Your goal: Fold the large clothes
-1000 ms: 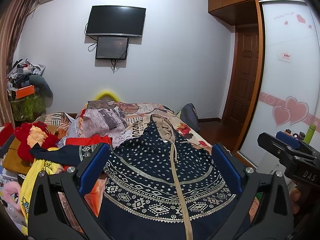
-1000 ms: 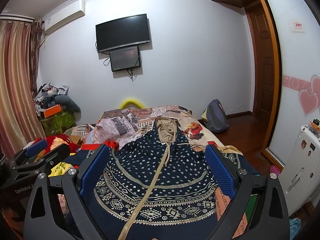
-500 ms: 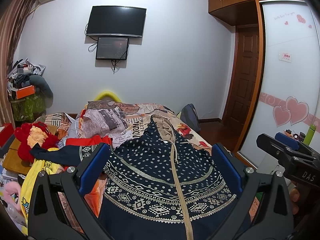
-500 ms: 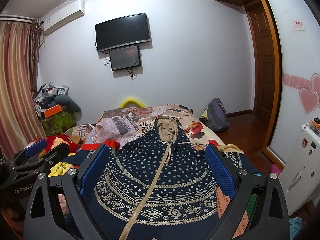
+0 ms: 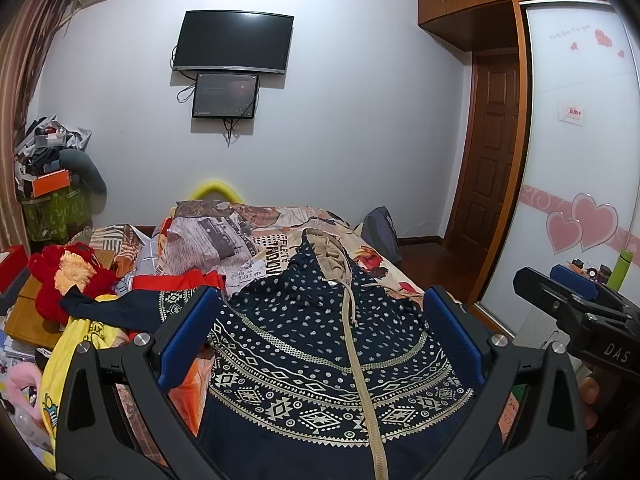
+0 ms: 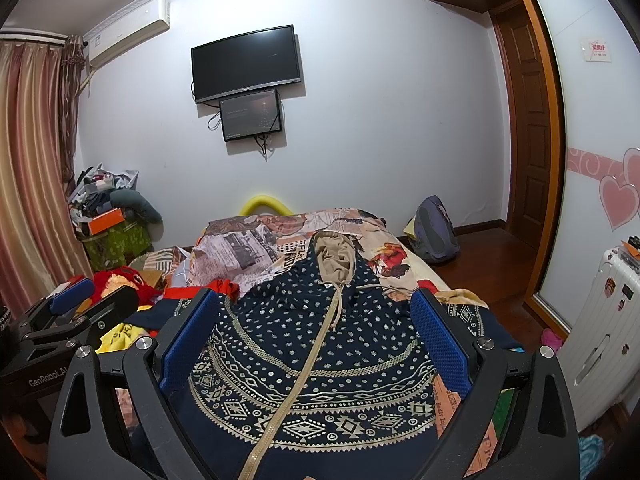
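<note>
A navy hooded jacket [image 5: 320, 344] with white dots, beige geometric bands, a tan zip and a tan-lined hood lies spread flat on the bed, hood pointing away; it fills the middle of the right wrist view too [image 6: 316, 344]. My left gripper [image 5: 320, 304] hovers above its lower front, open, blue pads wide apart and holding nothing. My right gripper [image 6: 316, 304] is likewise open over the jacket. Each gripper shows in the other's view: the right gripper [image 5: 576, 300] at the right edge, the left gripper [image 6: 80, 312] at the left.
The bed [image 5: 248, 236] has a newspaper-print cover. Left of the jacket lies a heap of red, yellow and orange clothes [image 5: 96, 320] and a red plush toy [image 5: 68, 276]. A backpack [image 6: 434, 232] sits on the floor right; a white suitcase [image 6: 600, 320] stands near the wardrobe.
</note>
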Demonstrator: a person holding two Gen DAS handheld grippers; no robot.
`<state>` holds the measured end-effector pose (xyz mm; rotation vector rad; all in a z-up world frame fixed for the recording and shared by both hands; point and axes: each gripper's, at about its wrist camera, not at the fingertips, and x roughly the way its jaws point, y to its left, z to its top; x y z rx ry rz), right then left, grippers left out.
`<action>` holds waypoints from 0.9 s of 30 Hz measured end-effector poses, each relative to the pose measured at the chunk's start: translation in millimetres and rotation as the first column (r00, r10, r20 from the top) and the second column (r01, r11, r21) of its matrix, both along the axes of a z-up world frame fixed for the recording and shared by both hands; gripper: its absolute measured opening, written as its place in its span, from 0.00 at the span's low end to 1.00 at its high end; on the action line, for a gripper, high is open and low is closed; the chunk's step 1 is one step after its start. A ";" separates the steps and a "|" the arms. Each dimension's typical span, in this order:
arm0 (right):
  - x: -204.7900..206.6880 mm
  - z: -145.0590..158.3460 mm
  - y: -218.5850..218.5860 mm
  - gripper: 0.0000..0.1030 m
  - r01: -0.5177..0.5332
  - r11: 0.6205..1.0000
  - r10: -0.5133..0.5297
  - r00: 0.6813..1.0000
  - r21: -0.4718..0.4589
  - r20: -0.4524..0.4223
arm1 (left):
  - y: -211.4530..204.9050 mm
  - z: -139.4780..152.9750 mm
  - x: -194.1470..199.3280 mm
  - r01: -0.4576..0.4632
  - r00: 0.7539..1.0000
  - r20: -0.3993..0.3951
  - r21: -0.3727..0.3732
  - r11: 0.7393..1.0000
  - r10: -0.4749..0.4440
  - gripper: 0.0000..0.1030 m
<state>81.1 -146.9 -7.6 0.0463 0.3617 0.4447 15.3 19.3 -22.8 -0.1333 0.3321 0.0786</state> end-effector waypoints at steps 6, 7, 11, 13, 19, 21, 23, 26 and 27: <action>4.1 -1.0 2.8 0.93 0.001 1.000 -0.001 1.000 -0.010 -0.004 | 3.2 -0.5 6.9 -0.008 1.000 -0.011 -0.008 1.000 0.008 1.00; 6.4 -1.9 3.3 0.93 0.003 1.000 -0.003 1.000 -0.013 -0.008 | 4.8 -0.4 8.1 -0.009 1.000 -0.013 -0.010 1.000 0.009 1.00; 17.6 -3.9 5.5 0.93 0.016 1.000 -0.016 1.000 -0.022 -0.015 | 11.5 -1.8 17.3 -0.023 0.999 -0.025 -0.010 1.000 0.023 1.00; 24.4 -5.1 8.0 0.93 0.016 0.999 -0.017 1.000 -0.031 -0.022 | 16.3 -2.6 23.8 -0.035 0.999 -0.035 -0.004 0.999 0.034 1.00; 53.6 -11.6 19.2 0.93 0.033 0.997 -0.036 0.998 -0.071 -0.042 | 40.5 -3.7 46.1 -0.092 0.995 -0.045 0.019 0.996 0.092 1.00; 62.4 -13.5 23.2 0.93 0.025 0.996 -0.029 0.998 -0.080 -0.050 | 54.6 -4.5 54.6 -0.103 0.993 -0.053 0.009 0.995 0.103 1.00; 76.0 -16.1 29.7 0.93 0.009 0.996 -0.015 0.998 -0.089 -0.066 | 75.6 -5.9 64.3 -0.125 0.990 -0.067 -0.030 0.992 0.123 1.00; 96.3 -20.4 40.3 0.93 -0.036 0.994 0.027 0.995 -0.098 -0.098 | 105.8 -7.3 74.0 -0.171 0.984 -0.068 -0.061 0.983 0.167 1.00; 102.8 -22.4 43.8 0.93 -0.050 0.994 0.039 0.993 -0.100 -0.110 | 117.6 -8.2 78.1 -0.207 0.977 -0.068 -0.053 0.977 0.203 1.00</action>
